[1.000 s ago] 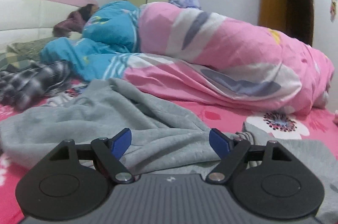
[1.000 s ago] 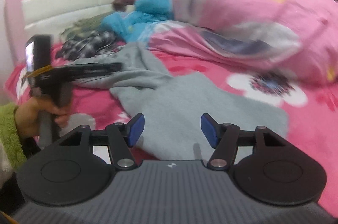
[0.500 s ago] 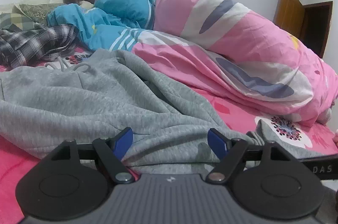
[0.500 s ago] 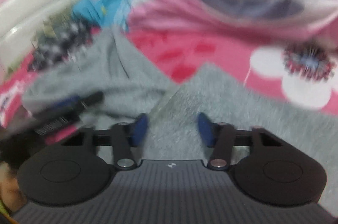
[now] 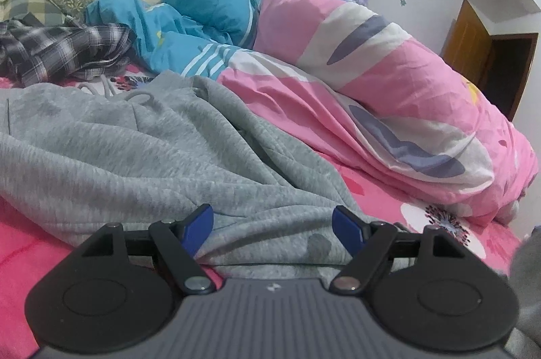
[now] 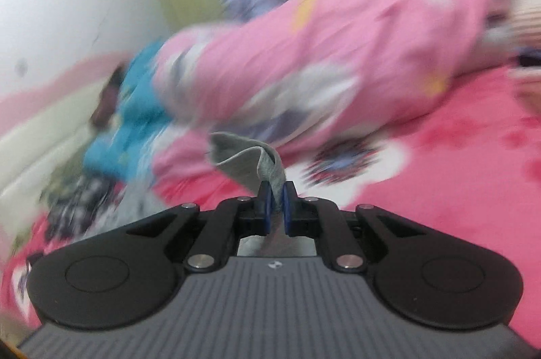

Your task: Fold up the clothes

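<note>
We have the right gripper point(image 6: 276, 195) pinched on an edge of the grey sweatshirt point(image 5: 142, 149) lying on the bed point(image 5: 20, 257), left gripper point(image 5: 274, 232) spread above it; next, carrying that edge across.

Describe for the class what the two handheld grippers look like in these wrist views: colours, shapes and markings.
The left gripper and right gripper look alike. Each has a grey ribbed body with a small pale logo at its front edge, flanked by two rounded black housings bearing circular discs. Black linkage arms pivot on silver rivets and end in blue finger pads. No cables, hands or sleeves show.
</note>
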`<state>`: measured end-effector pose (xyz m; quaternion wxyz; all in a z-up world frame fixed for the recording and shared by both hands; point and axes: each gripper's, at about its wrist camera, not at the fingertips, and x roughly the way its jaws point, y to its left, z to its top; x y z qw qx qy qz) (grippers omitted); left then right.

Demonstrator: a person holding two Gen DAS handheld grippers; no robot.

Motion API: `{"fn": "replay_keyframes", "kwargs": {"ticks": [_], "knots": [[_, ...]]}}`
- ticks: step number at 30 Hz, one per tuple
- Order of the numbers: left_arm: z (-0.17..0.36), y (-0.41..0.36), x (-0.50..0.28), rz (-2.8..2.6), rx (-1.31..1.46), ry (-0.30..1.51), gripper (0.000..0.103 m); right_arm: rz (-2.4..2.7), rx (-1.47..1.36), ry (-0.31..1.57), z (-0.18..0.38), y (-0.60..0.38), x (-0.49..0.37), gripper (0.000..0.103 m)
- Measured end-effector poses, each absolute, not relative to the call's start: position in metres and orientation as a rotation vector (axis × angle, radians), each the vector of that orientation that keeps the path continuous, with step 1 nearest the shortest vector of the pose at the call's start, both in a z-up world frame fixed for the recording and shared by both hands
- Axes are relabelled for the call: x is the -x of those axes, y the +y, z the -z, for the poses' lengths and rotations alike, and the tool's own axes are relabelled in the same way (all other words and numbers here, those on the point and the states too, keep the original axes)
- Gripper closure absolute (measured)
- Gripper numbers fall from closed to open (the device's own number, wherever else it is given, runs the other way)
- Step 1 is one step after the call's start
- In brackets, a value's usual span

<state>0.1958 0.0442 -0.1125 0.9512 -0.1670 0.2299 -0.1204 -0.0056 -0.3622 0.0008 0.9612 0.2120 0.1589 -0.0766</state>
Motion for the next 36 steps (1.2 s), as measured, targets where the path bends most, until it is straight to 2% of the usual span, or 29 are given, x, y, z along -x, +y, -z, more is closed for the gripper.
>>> {"fn": "replay_keyframes", "kwargs": {"ticks": [6, 11, 13, 14, 16, 20, 23, 25, 28, 32, 36], "knots": [[0.114, 0.044, -0.196, 0.245, 0.341, 0.466, 0.024, 0.426, -0.503, 0.292, 0.022, -0.437, 0.082, 0.098], [0.114, 0.046, -0.196, 0.249, 0.352, 0.464, 0.024, 0.623, -0.560, 0.499, 0.086, -0.483, 0.088, 0.091], [0.114, 0.046, -0.196, 0.248, 0.354, 0.465, 0.024, 0.697, -0.533, 0.536, 0.093, -0.483, 0.091, 0.088], [0.114, 0.046, -0.196, 0.248, 0.354, 0.466, 0.024, 0.723, -0.519, 0.527, 0.092, -0.481, 0.096, 0.084], [0.114, 0.046, -0.197, 0.247, 0.353, 0.468, 0.024, 0.760, -0.481, 0.453, 0.078, -0.470, 0.108, 0.066], [0.113, 0.043, -0.198, 0.237, 0.332, 0.476, 0.024, 0.765, -0.273, 0.313, 0.038, -0.427, 0.109, 0.052], [0.112, 0.042, -0.199, 0.233, 0.325, 0.484, 0.024, 0.559, -0.204, 0.299, 0.021, -0.387, 0.079, 0.044], [0.111, 0.042, -0.199, 0.234, 0.328, 0.488, 0.024, 0.340, -0.175, 0.348, 0.024, -0.347, 0.042, 0.035], [0.111, 0.043, -0.200, 0.238, 0.335, 0.492, 0.024, 0.025, -0.106, 0.439, 0.038, -0.284, -0.012, 0.029], [0.111, 0.044, -0.201, 0.244, 0.339, 0.499, 0.022, -0.162, 0.068, 0.524, 0.064, -0.206, -0.080, 0.028], [0.110, 0.044, -0.201, 0.249, 0.335, 0.503, 0.022, -0.174, 0.057, 0.613, 0.078, -0.179, -0.155, 0.029]]}}
